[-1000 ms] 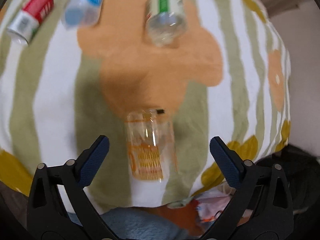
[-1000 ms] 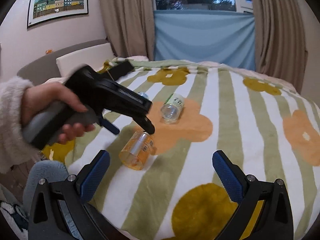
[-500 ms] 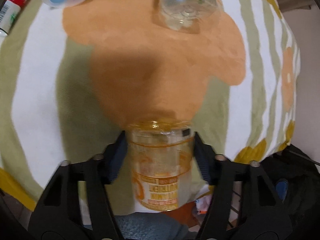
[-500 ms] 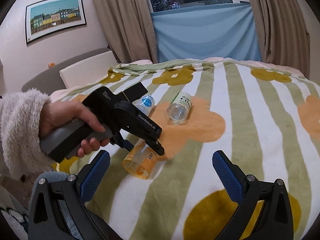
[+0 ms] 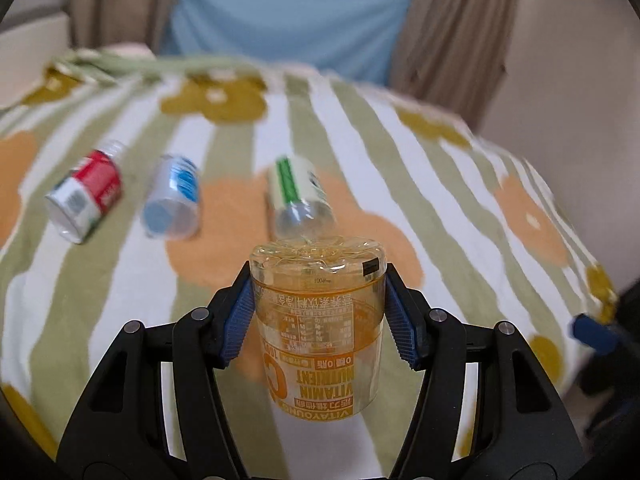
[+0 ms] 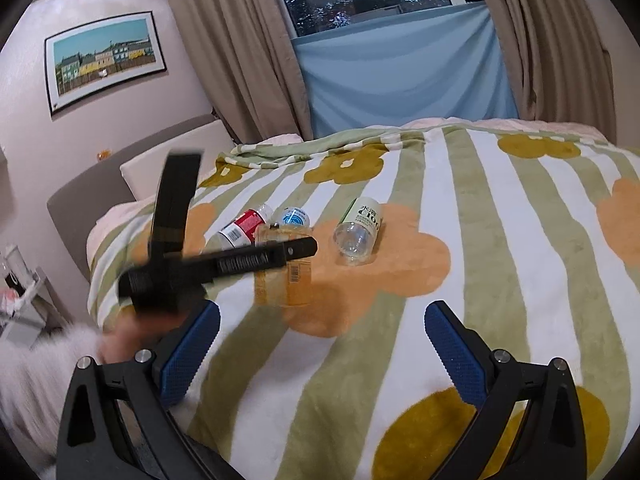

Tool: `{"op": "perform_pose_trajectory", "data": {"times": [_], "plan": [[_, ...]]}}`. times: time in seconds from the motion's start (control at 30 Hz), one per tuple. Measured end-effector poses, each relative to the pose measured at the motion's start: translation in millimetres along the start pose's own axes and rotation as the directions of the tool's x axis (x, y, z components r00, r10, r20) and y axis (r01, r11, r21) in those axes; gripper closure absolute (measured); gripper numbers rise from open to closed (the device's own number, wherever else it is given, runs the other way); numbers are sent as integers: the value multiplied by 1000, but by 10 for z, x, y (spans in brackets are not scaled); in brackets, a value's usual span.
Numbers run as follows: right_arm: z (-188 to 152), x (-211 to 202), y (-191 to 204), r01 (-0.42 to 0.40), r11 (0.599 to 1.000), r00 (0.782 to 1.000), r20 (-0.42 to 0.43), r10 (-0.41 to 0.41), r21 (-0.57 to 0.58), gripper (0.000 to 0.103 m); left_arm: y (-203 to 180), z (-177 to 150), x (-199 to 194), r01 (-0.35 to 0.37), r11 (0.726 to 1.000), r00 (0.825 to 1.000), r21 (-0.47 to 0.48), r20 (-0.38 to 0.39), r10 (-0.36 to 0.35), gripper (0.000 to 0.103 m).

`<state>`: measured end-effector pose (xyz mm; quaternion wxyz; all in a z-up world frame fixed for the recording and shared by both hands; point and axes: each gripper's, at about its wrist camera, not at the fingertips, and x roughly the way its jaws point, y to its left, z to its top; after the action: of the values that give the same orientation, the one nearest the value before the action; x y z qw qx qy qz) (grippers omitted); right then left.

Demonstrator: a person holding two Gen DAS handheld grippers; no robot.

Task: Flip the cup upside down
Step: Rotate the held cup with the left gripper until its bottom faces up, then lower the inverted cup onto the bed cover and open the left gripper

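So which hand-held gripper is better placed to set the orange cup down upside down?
Left. The left hand-held gripper is shut on the orange cup, whose print reads inverted. The right hand-held gripper is open and apart from it, holding nothing.

Clear orange-printed cup [image 5: 318, 320]; blanket [image 6: 500, 264] striped green and white with orange and mustard flowers; blue finger pads [image 5: 239, 322]

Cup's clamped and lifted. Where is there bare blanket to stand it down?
Free: the orange flower patch right of the cup and in front of the green-label bottle. Crowded: behind the left gripper, the red-label bottle and blue-label bottle.
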<state>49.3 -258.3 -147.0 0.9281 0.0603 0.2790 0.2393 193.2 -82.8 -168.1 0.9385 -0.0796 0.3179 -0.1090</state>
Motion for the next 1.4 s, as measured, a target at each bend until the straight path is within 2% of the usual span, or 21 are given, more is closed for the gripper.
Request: {"op": "perform_pose_trajectory", "data": {"times": [0.03, 0.17, 0.27, 0.5, 0.63, 0.77, 0.97, 1.1, 1.27, 1.37, 1.4], "plan": [[10, -7, 0, 6, 1000, 1000, 0, -6, 0, 1, -1, -56, 18, -36, 999, 999, -3, 31, 36, 46], [10, -64, -14, 24, 1000, 1000, -6, -24, -18, 1, -14, -120, 184, -67, 996, 997, 57, 48, 64, 46], [-39, -51, -74, 24, 1000, 1000, -20, -24, 4, 1, 38, -190, 243, -48, 997, 998, 56, 41, 45, 46], [-103, 22, -62, -8, 999, 999, -38, 10, 31, 0, 8, -323, 235, -24, 997, 998, 73, -64, 29, 46], [-94, 30, -33, -26, 999, 999, -38, 27, 33, 1, -58, -326, 199, -23, 993, 992, 120, -123, 38, 46], [-75, 21, -6, -38, 998, 999, -30, 39, 43, 0, -130, -261, 156, -19, 986, 988, 163, -151, 44, 46], [-75, 20, -2, -39, 998, 999, -26, 40, 45, 0, -180, -131, 85, 13, 979, 973, 204, -228, 35, 46], [-87, 70, -17, -49, 997, 998, -33, 51, 60, 0, -157, -118, 175, 29, 979, 953, 202, -300, 33, 46], [-86, 100, -1, -51, 997, 998, -42, 54, 57, 1, -131, -179, 258, 32, 980, 946, 199, -321, 34, 46], [-84, 108, -7, -48, 997, 998, -46, 51, 57, 0, -138, -184, 258, 15, 979, 950, 202, -310, 49, 41], [-82, 114, -10, -48, 997, 998, -47, 50, 58, 0, -138, -183, 257, 5, 979, 950, 204, -308, 60, 27]]}}
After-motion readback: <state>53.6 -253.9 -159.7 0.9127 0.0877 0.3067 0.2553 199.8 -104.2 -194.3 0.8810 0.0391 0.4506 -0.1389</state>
